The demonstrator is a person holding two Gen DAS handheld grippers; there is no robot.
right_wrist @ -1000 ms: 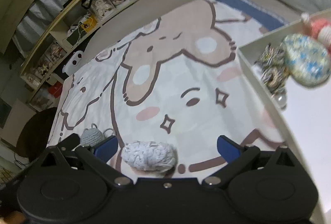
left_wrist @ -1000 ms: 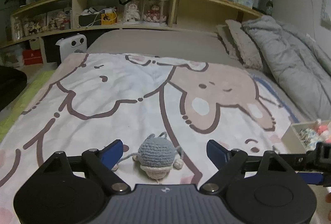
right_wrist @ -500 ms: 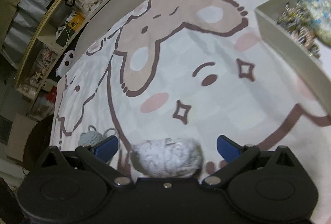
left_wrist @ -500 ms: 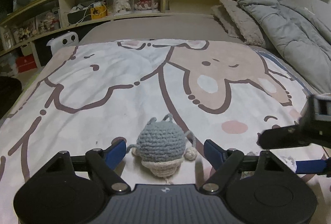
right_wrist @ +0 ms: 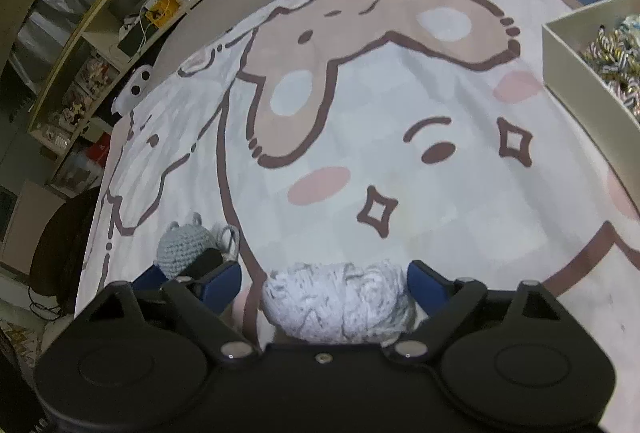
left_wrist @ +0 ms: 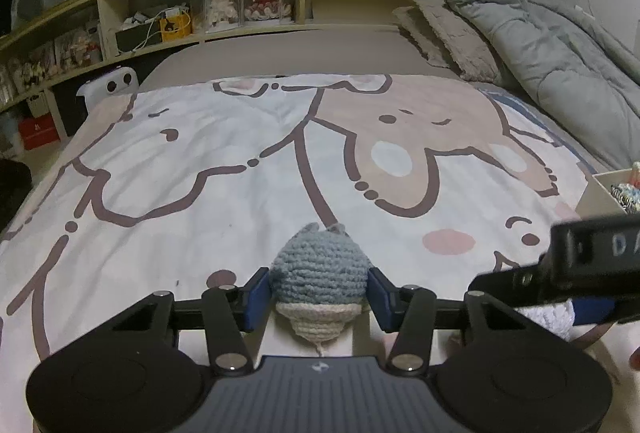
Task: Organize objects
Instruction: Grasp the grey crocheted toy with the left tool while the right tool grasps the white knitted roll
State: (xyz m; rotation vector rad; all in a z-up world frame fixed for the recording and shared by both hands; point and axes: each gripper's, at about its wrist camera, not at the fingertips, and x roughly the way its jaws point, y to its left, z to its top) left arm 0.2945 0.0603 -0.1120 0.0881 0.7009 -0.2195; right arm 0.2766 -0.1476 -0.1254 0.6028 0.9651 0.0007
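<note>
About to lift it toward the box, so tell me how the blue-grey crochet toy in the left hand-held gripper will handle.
The crochet toy is yarn, so probably soft and light; it looks likely to squash between the left hand-held gripper pads. Its rounded body could roll if released on the blanket. The loose yarn loops might snag.
</note>
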